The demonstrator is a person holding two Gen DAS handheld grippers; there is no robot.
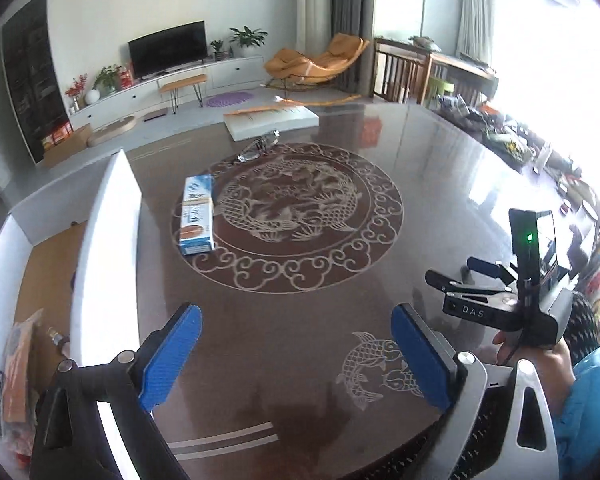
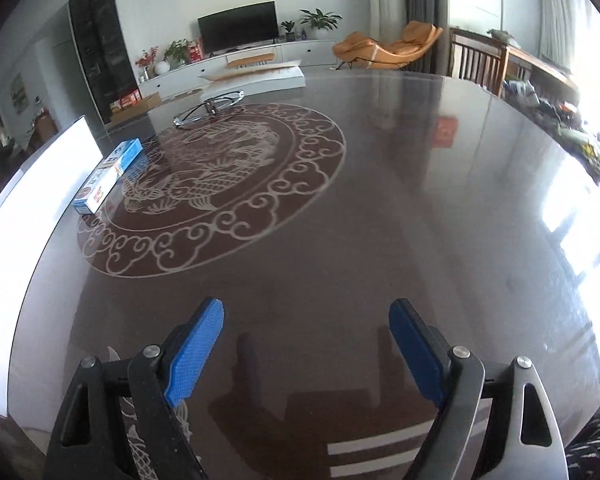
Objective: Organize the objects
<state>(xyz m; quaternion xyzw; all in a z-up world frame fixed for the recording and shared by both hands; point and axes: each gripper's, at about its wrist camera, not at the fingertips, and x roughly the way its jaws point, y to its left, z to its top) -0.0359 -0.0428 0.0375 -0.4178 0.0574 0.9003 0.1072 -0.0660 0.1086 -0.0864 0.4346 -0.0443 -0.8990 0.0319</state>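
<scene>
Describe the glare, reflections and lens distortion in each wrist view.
Left wrist view: the window at right is blown out white, washing over the clutter there; the straight white box wall bows with the fisheye. Right wrist view: the glossy table mirrors the room and carries bright glare patches at right; the right gripper casts a dark reflection below itself; corners are vignetted black.

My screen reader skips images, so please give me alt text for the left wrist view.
The open left gripper hovers empty over a dark glossy table with a pale carp inlay. A blue and white rectangular carton lies flat ahead, beside an open white box at the left. The right gripper shows at the right edge.
</scene>
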